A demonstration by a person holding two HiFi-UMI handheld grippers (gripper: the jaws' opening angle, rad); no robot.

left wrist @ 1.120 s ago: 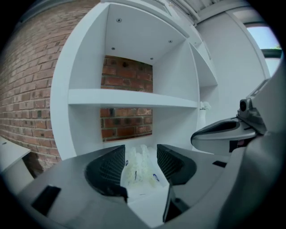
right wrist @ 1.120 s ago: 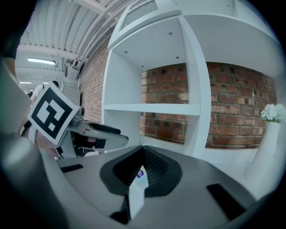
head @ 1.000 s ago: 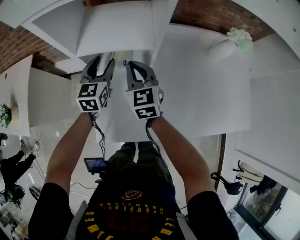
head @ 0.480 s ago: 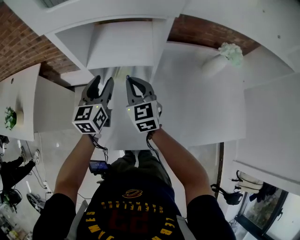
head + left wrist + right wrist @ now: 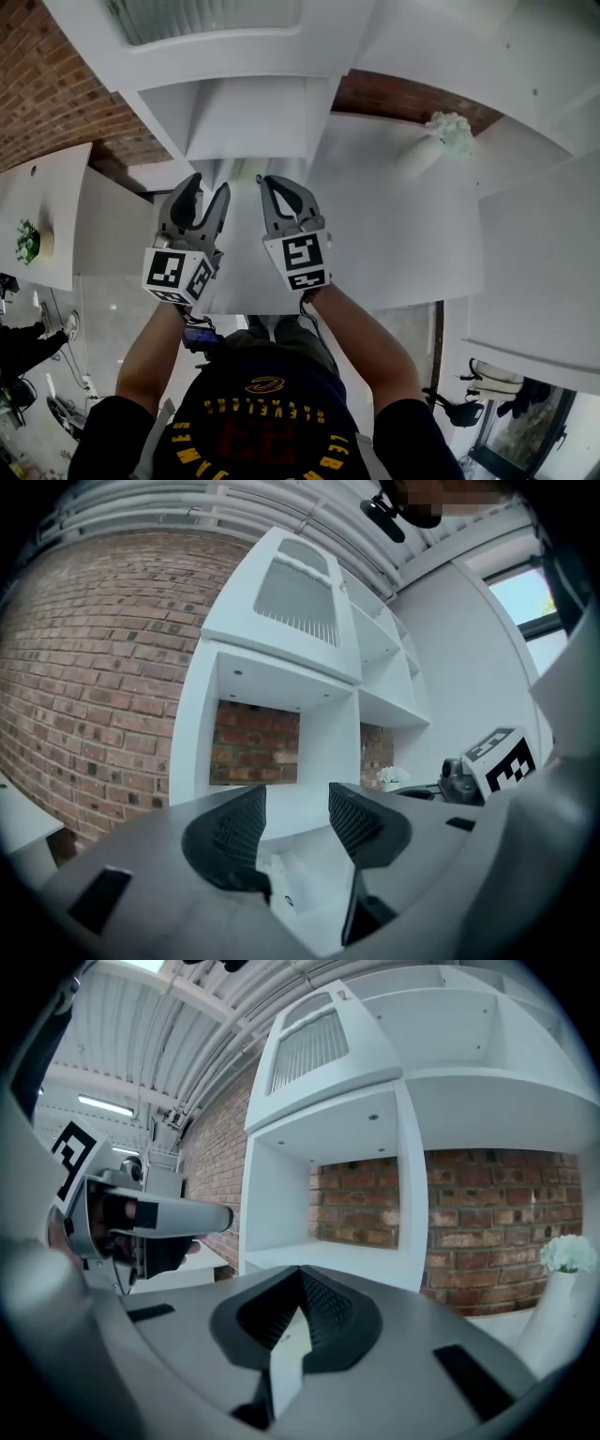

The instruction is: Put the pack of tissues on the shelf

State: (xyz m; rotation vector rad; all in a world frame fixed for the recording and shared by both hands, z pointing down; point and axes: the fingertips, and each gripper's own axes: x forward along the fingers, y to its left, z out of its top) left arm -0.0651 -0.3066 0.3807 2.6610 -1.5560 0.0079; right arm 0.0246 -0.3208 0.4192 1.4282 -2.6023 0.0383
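Left gripper (image 5: 295, 797) stands part open, empty; right gripper (image 5: 302, 1277) is closed on nothing. The pack of tissues (image 5: 284, 895) lies free just beyond the left jaws, before the shelf (image 5: 204, 724). I cannot tell whether it rests on the shelf or the tabletop (image 5: 394, 234), so placement is unconfirmed. Both grippers have drawn back nearer the person.

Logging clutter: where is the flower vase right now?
Head view, upper right: the flower vase stands on the white counter by the brick wall, right of the right tool.
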